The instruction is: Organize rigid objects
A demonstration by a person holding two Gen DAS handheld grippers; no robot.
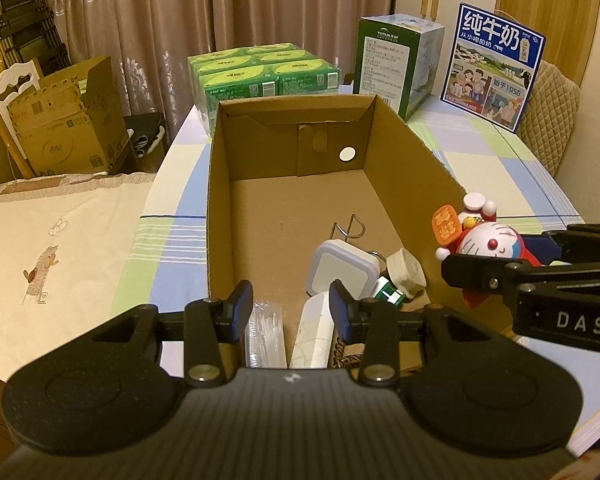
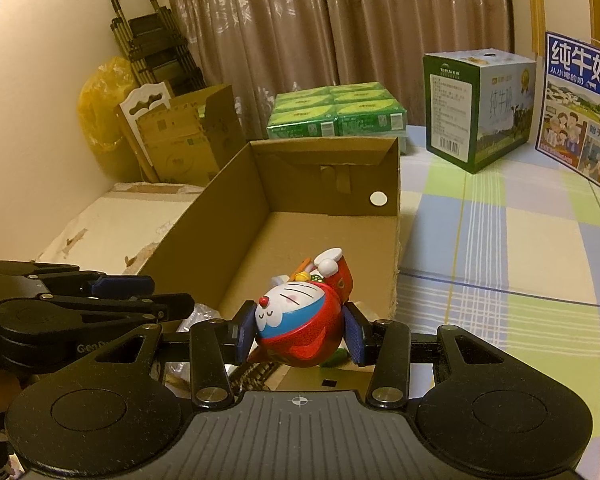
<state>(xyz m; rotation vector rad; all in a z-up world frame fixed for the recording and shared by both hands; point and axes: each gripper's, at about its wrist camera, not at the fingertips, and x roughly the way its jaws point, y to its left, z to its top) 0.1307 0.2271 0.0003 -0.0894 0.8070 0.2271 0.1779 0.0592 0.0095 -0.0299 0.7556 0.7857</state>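
toy held over the box, left gripper empty

the right gripper (image 2: 300,334) is clamped on a small cat toy (image 2: 300,320), red body and blue-white head, one blue pad pressed on each flank. the toy lies tilted on its side between the fingers (image 2: 246,330), head toward the left pad, its raised arm and cup pointing away from the camera. it hangs above the near end of the open cardboard box (image 2: 394,216), by the box's right wall; whether it is fully inside the rim cannot be told from either view.

judging by its look, the toy is hard plastic: light, stiff, glossy and so a bit slippery on the round belly. the thin parts, the orange sign (image 1: 446,228) and the little arm, seem the likeliest to snap, so the belly is the right place to hold it, as now. a round body between flat pads could roll or squirt out if the squeeze slackens unevenly.

the left gripper (image 1: 292,316) hovers low over the near end of the box with a modest gap between its pads and nothing in it. below it lie a white square case (image 1: 340,268), a roll of tape (image 1: 406,272), a white tube (image 1: 314,336) and a clear packet (image 1: 264,332), all crowded at the near end; the far half of the box floor is bare.
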